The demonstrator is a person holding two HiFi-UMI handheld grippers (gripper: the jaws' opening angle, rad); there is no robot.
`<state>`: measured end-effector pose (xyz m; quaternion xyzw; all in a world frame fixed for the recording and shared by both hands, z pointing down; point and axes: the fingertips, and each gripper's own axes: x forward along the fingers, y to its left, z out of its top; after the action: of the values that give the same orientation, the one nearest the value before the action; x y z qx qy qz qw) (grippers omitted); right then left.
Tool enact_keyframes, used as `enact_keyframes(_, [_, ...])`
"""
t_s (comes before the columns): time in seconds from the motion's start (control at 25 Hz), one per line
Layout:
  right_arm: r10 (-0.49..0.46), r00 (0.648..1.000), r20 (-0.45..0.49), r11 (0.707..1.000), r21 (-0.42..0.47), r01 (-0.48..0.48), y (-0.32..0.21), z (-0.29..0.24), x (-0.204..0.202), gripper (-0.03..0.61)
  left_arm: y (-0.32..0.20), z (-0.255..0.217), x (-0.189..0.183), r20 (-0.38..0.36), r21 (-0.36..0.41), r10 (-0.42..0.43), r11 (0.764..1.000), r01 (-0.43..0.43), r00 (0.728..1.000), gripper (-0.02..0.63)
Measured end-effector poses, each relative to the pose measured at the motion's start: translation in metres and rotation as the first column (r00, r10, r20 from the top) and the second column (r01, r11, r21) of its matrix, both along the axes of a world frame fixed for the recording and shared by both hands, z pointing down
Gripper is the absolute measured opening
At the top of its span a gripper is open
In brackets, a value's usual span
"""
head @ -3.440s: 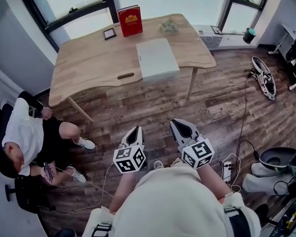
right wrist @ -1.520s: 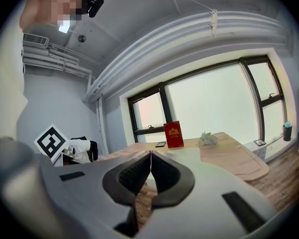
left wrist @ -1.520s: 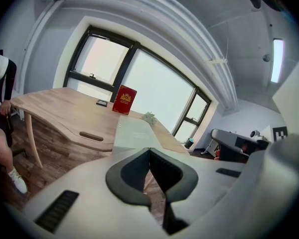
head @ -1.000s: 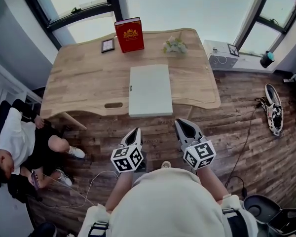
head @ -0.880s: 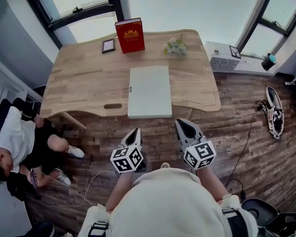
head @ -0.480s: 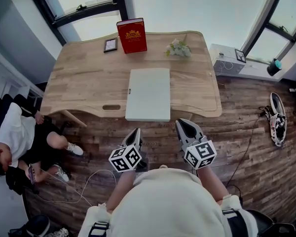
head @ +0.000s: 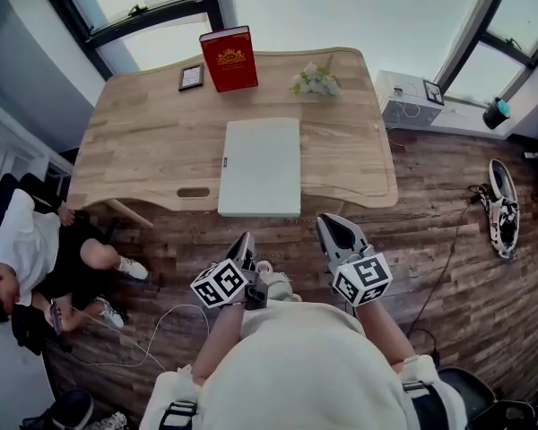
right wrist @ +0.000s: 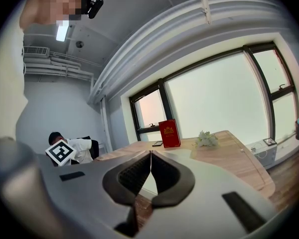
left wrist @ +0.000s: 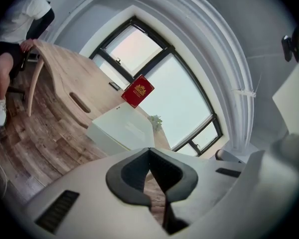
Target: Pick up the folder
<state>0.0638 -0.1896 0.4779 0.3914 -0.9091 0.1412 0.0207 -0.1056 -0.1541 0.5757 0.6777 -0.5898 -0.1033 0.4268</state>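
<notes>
Left fingers: on the left gripper (left wrist: 149,149), pressed together with nothing between them; held over the floor, well short of the bench.
Right fingers: on the right gripper (right wrist: 151,153), likewise closed tip to tip and empty.
Task's thing: the pale grey, flat rectangular folder (head: 260,167) lies in the middle of the light wooden bench (head: 143,141), its near short edge at the front rim, apart from both grippers.
Risk, fingers: if they arrive closed they would likely shove the folder instead of taking it; they need to spread first.
Risk, folder: the cover looks smooth and stiff. A pinch on one corner could let it pivot, slip or fall open, and a push from the front could slide it towards the things behind.
Risk, neighbours: the upright red book with a gold emblem (head: 229,58) and the small white flower sprig (head: 312,81) stand behind it and could be knocked over.
Finger make: dark ribbed pads in curved grey shells.
Bench make: matt wood grain, rounded wavy outline, a slot handle near the front, slanted legs.
Floor (head: 448,231): dark wooden planks with a loose white cable (head: 161,330) that looks like a trip hazard.
</notes>
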Motion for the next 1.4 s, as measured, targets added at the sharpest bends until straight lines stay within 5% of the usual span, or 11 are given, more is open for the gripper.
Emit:
enact_keyframes(0.2, [0.01, 1.0, 0.003, 1.0, -0.023, -0.01, -0.003, 0.005, 0.006, 0.02, -0.007, 0.03, 0.005, -0.18, -0.072, -0.015, 0.997, 0.002, 0.984, 0.02])
enact_keyframes(0.44, [0.013, 1.0, -0.004, 0.999, -0.038, -0.013, -0.013, 0.01, 0.009, 0.02, -0.025, 0.057, 0.017, -0.301, -0.083, 0.001, 0.996, -0.027, 0.954, 0.021])
enact_keyframes(0.6, [0.021, 1.0, -0.005, 0.999, -0.032, -0.021, -0.022, 0.006, 0.014, 0.02, -0.038, 0.072, 0.018, -0.409, -0.084, -0.031, 0.996, -0.004, 0.912, 0.021])
enact_keyframes(0.64, [0.022, 1.0, -0.008, 0.999, -0.032, -0.022, -0.023, 0.006, 0.015, 0.02, -0.041, 0.075, 0.018, -0.442, -0.081, -0.034, 0.997, -0.003, 0.896, 0.047])
enact_keyframes(0.72, [0.023, 1.0, -0.014, 0.999, -0.037, -0.023, -0.026, 0.007, 0.017, 0.02, -0.047, 0.081, 0.019, -0.502, -0.07, -0.023, 0.997, -0.015, 0.864, 0.225])
enact_keyframes(0.96, [0.022, 0.999, -0.029, 0.998, -0.061, -0.024, -0.032, 0.014, 0.022, 0.02, -0.056, 0.093, 0.021, -0.6, -0.051, -0.022, 0.999, -0.011, 0.8, 0.392])
enact_keyframes(1.24, [0.003, 0.999, -0.033, 0.997, -0.072, -0.006, -0.037, 0.017, 0.015, 0.02, -0.07, 0.1, 0.014, -0.652, -0.044, -0.06, 0.998, 0.041, 0.756, 0.434])
enact_keyframes(1.4, [0.0, 0.999, -0.034, 0.998, -0.064, -0.002, -0.041, 0.013, 0.015, 0.02, -0.075, 0.114, 0.008, -0.641, -0.101, -0.117, 0.993, 0.068, 0.758, 0.44])
